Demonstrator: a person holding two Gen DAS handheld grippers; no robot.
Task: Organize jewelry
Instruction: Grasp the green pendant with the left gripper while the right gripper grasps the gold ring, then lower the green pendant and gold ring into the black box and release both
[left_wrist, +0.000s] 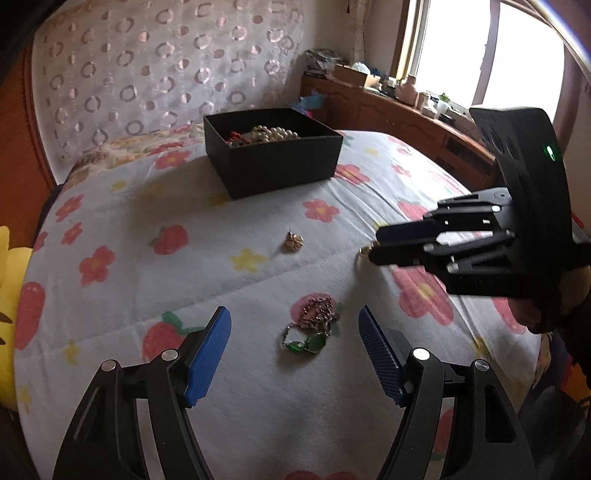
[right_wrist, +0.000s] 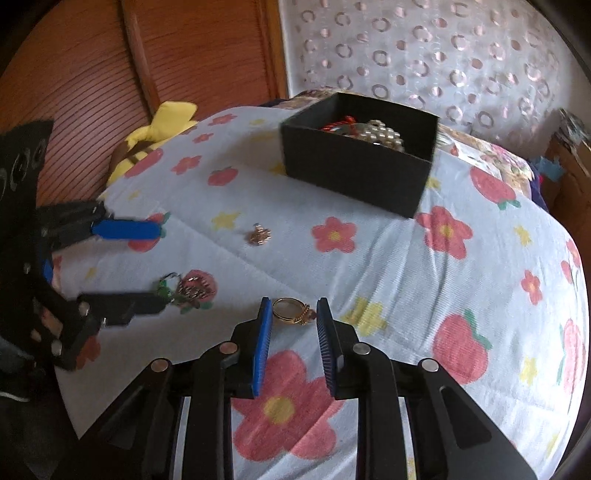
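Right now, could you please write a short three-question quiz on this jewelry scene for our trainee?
1. True or false: the black box already holds jewelry.
2. Which piece lies between the fingertips of the right gripper? A. gold ring B. pearl beads C. small gold charm
3. What lies ahead of the left gripper?

Key
1. True: pearl beads and red pieces lie inside.
2. A; the pads flank it, apparently without pressing yet.
3. A tangle of chain and green pieces on the flowered bedspread, between the wide-open jaws.

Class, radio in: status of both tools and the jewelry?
Left tool open over green-stone chain tangle. Right tool open, straddling gold ring. Black cardboard box ahead, path unobstructed.
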